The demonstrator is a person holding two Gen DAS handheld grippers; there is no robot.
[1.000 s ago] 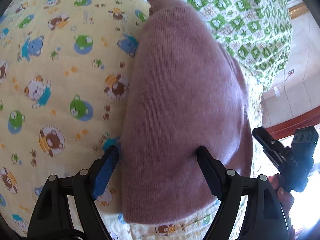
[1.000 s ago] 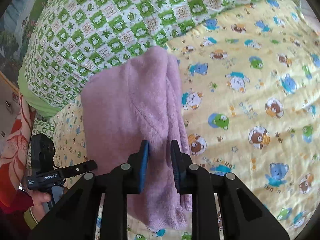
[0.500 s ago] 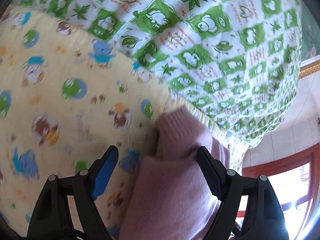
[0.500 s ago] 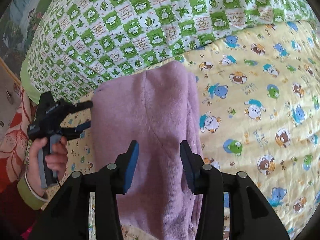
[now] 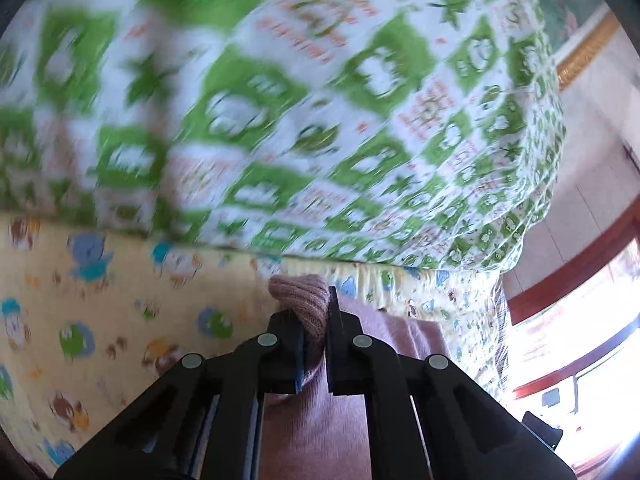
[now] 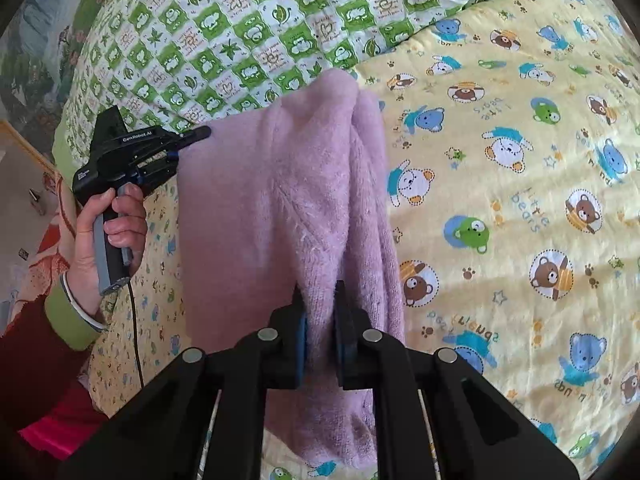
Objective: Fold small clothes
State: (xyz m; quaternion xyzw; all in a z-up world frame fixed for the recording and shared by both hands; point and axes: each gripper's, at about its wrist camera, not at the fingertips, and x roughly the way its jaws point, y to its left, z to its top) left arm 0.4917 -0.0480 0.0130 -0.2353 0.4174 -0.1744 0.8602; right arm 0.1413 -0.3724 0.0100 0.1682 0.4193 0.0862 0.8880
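I have both grippers clamped on the pink knitted garment (image 6: 288, 208), which lies folded lengthwise on the yellow bear-print bedsheet (image 6: 520, 208). In my right wrist view the garment runs from the near edge of the bed up to the far side, where its narrow end touches the green-and-white checked quilt (image 6: 248, 32). A thicker fold runs along its right side.

My right gripper (image 6: 320, 312) has its blue-padded fingers closed on a raised ridge of the knit at the near end, with the fabric pinched up between them.

My left gripper (image 5: 314, 344) is pressed together on the ribbed end of the garment (image 5: 300, 300) at the far end, close under the quilt (image 5: 280, 100). That view is blurred over the quilt, so I cannot read its pattern well there. From the right wrist camera I see the left gripper (image 6: 192, 136) at the garment's far left corner, held by the left hand (image 6: 108, 224), which wears a green cuff over a red sleeve. A black cable (image 6: 134, 340) hangs down from the handle. At the right edge of the left view a bright window with a red-brown frame (image 5: 580, 280) shows.
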